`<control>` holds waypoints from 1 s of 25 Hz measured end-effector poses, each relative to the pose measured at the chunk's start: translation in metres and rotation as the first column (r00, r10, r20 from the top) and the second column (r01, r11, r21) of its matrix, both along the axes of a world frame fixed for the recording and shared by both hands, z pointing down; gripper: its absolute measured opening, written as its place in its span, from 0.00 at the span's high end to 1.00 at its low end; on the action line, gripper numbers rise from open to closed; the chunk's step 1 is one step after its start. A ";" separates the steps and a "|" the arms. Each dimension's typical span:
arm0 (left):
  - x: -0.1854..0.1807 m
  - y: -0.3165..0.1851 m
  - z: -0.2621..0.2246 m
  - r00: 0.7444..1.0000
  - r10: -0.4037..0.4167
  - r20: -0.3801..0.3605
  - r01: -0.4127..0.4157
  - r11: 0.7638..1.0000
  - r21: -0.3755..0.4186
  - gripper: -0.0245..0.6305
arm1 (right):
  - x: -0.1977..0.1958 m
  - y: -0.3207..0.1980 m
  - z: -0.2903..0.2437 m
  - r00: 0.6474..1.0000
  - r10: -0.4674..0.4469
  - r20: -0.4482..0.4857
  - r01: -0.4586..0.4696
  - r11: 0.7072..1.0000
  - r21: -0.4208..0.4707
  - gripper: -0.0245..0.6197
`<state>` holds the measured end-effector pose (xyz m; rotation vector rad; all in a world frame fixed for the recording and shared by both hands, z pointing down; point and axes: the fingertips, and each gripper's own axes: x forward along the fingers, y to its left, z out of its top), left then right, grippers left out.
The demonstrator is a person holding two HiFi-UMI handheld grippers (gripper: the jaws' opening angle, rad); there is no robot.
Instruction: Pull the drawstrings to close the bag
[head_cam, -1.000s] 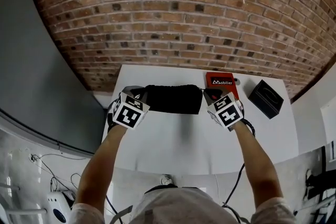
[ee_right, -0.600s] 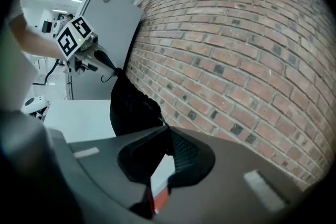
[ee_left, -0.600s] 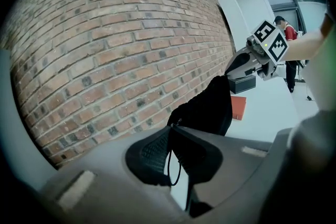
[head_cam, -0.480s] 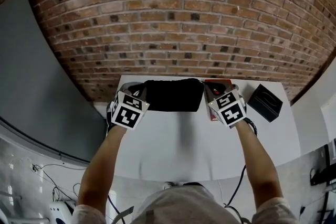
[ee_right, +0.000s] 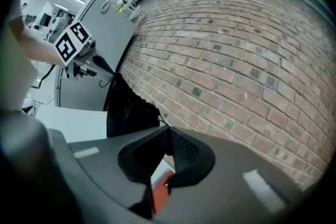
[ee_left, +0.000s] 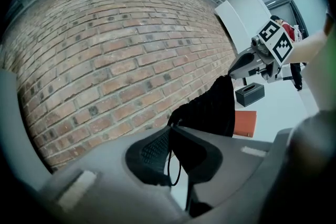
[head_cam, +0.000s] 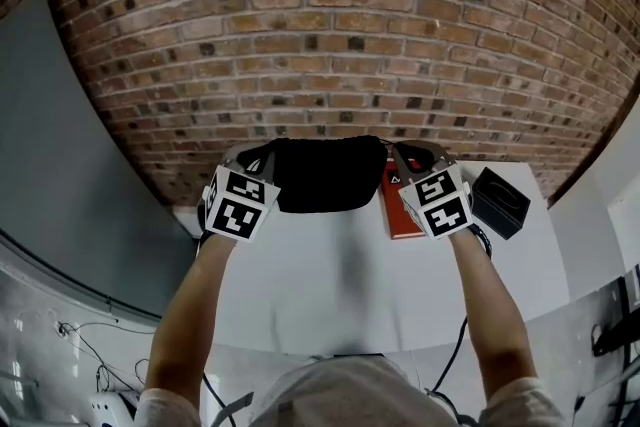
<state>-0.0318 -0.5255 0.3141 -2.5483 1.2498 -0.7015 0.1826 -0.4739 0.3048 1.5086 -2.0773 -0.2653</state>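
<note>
A black drawstring bag [head_cam: 318,173] hangs between my two grippers, above the white table [head_cam: 330,285] and in front of the brick wall. My left gripper [head_cam: 262,155] is shut on the left drawstring; in the left gripper view its jaws [ee_left: 170,128] meet on the cord, and a thin loop [ee_left: 177,168] dangles below them. The bag [ee_left: 210,110] stretches away towards the other gripper. My right gripper [head_cam: 400,155] is shut on the right drawstring [ee_right: 160,119], which runs taut from its jaws [ee_right: 169,129] to the bag [ee_right: 126,107]. The bag's top edge is gathered.
A red book [head_cam: 403,210] lies on the table under the right gripper. To its right stands a black box [head_cam: 500,202]. A grey panel [head_cam: 60,145] fills the left side. The table's near half is bare white.
Both grippers have risen and tilted, carrying the bag up off the table towards the wall. The red book, partly covered half a second ago, shows again below the right gripper.
</note>
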 end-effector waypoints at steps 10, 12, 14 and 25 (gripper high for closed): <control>0.016 -0.006 -0.038 1.000 -0.011 0.016 0.009 0.996 0.091 0.95 | 0.020 -0.012 -0.039 0.999 0.022 0.041 -0.027 0.993 0.113 0.95; 0.015 -0.006 -0.041 1.000 -0.017 0.017 0.015 0.995 0.097 0.95 | 0.022 -0.013 -0.043 0.998 0.030 0.061 -0.037 0.991 0.126 0.95; 0.014 -0.007 -0.044 1.000 -0.022 0.015 0.021 0.994 0.104 0.95 | 0.021 -0.014 -0.047 0.996 0.034 0.081 -0.045 0.990 0.135 0.95; -0.001 -0.010 -0.054 0.997 -0.073 0.004 0.072 0.989 0.129 0.95 | 0.034 -0.017 -0.051 0.984 0.112 0.138 -0.137 0.973 0.189 0.95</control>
